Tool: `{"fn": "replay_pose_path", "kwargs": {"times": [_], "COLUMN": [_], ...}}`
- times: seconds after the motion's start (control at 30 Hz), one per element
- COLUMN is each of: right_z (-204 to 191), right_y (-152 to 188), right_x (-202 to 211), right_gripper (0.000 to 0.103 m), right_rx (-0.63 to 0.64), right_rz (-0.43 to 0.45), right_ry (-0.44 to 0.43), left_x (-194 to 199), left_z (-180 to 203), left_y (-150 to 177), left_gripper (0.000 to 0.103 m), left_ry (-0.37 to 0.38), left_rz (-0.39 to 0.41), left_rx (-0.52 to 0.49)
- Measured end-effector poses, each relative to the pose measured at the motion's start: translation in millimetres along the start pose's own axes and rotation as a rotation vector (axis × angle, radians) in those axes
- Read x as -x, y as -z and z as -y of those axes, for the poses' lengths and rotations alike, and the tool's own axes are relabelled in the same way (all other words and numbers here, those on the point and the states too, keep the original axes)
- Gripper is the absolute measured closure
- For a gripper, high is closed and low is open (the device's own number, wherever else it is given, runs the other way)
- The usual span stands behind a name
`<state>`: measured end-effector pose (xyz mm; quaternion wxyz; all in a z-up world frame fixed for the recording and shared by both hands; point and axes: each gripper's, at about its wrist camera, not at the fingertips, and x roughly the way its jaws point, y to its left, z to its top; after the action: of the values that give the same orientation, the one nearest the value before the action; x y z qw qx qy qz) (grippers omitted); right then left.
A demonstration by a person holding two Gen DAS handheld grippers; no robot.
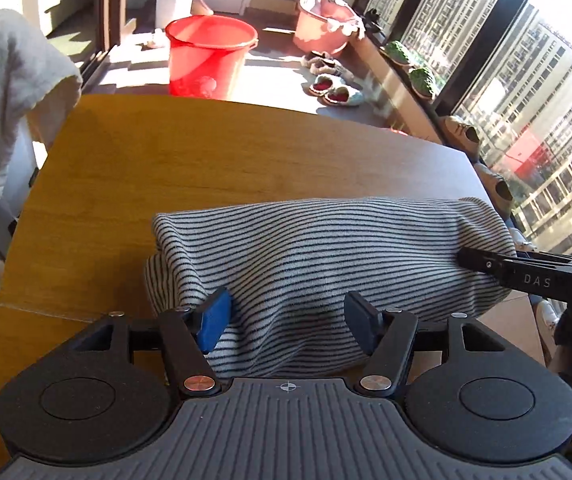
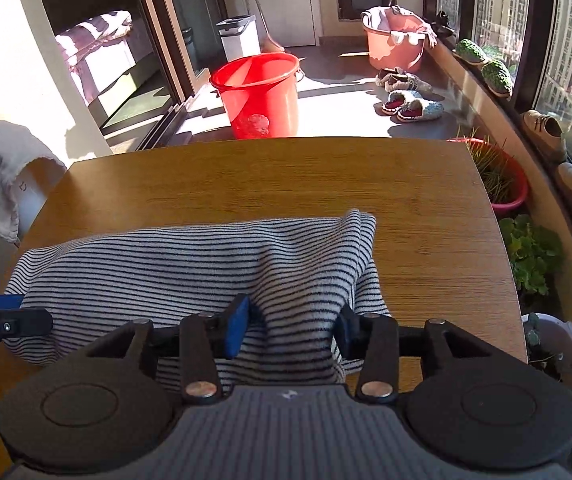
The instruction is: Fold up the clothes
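A grey garment with thin dark stripes [image 1: 318, 256] lies folded in a long bundle across the near part of the wooden table [image 1: 206, 152]. My left gripper [image 1: 286, 322] is open, its blue pads spread over the garment's near left part. My right gripper [image 2: 292, 326] is open too, its pads on either side of a raised fold of the same garment [image 2: 206, 264] near its right end. The right gripper's finger shows in the left wrist view [image 1: 526, 274]. The left gripper's tip shows in the right wrist view [image 2: 6, 316].
A white cloth [image 1: 2, 92] hangs over a chair at the table's left. A red bucket [image 2: 260, 94], a pink basin [image 2: 396, 42], slippers [image 2: 410, 106] and a white bin [image 2: 238, 36] stand on the floor beyond. Potted plants [image 2: 498, 178] and shoes line the window at right.
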<state>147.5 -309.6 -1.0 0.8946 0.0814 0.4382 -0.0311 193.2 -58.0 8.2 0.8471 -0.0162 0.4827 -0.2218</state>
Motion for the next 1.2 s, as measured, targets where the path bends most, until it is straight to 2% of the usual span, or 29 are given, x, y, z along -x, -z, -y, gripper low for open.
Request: {"fn": "replay_pose_path", "kwargs": {"times": [0.1, 0.2, 0.27, 0.3, 0.37, 0.47, 0.53, 0.57, 0.6, 0.63, 0.67, 0.7, 0.77, 0.83, 0.87, 0.97, 1.07, 1.2], "right_z": [-15, -22, -29, -30, -20, 3, 1, -4, -8, -11, -10, -5, 14, 31, 37, 23, 7, -2], "right_y": [0, 0, 3, 4, 6, 12, 12, 11, 12, 13, 12, 9, 5, 8, 11, 24, 27, 12], "right_x": [22, 38, 37, 30, 10, -11, -10, -9, -8, -7, -9, -11, -20, -25, -26, -22, -26, -40], "right_gripper": [0.058, 0.058, 0.056, 0.055, 0.054, 0.052, 0.05, 0.049, 0.046, 0.042, 0.034, 0.028, 0.022, 0.022, 0.025, 0.035, 0.035, 0.035], "right_rx": [0.11, 0.101, 0.121, 0.12, 0.04, -0.08, -0.03, 0.025, 0.076, 0.126, 0.14, 0.119, -0.019, -0.157, -0.212, -0.224, -0.225, -0.159], "right_rz": [0.053, 0.124, 0.142, 0.128, 0.082, 0.03, 0.018, 0.015, 0.008, 0.0, -0.012, -0.029, -0.082, -0.113, -0.116, -0.079, -0.028, 0.048], "right_ry": [0.076, 0.051, 0.03, 0.031, 0.023, -0.011, 0.0, 0.013, 0.022, 0.031, 0.033, 0.021, -0.038, -0.1, -0.125, -0.123, -0.089, -0.049], "left_x": [-11, -23, -30, -33, -38, -31, -9, 6, 21, 30, 38, 40, 30, 15, 8, -6, -18, -32], "left_z": [-7, -16, -14, -12, -8, -8, -7, -5, -2, 0, 2, 4, 6, 5, 3, -7, -15, -14], "left_y": [-7, -17, -23, -23, -22, -22, -23, -21, -18, -13, -8, -1, 15, 26, 28, 23, 8, -15], "left_gripper": [0.036, 0.036, 0.035, 0.034, 0.032, 0.033, 0.038, 0.036, 0.033, 0.026, 0.023, 0.023, 0.024, 0.024, 0.024, 0.025, 0.025, 0.021], "left_ry": [-0.03, -0.041, -0.048, -0.052, -0.057, -0.054, -0.06, -0.065, -0.068, -0.075, -0.084, -0.1, -0.126, -0.156, -0.166, -0.165, -0.153, -0.154], "left_rz": [0.005, 0.001, 0.005, 0.009, 0.013, 0.022, 0.046, 0.065, 0.082, 0.079, 0.067, 0.041, -0.017, -0.054, -0.057, -0.047, -0.027, 0.012], "left_rx": [-0.054, -0.06, -0.089, -0.109, -0.13, -0.1, -0.059, -0.037, -0.01, 0.024, 0.06, 0.09, 0.116, 0.131, 0.138, 0.131, 0.103, 0.004]}}
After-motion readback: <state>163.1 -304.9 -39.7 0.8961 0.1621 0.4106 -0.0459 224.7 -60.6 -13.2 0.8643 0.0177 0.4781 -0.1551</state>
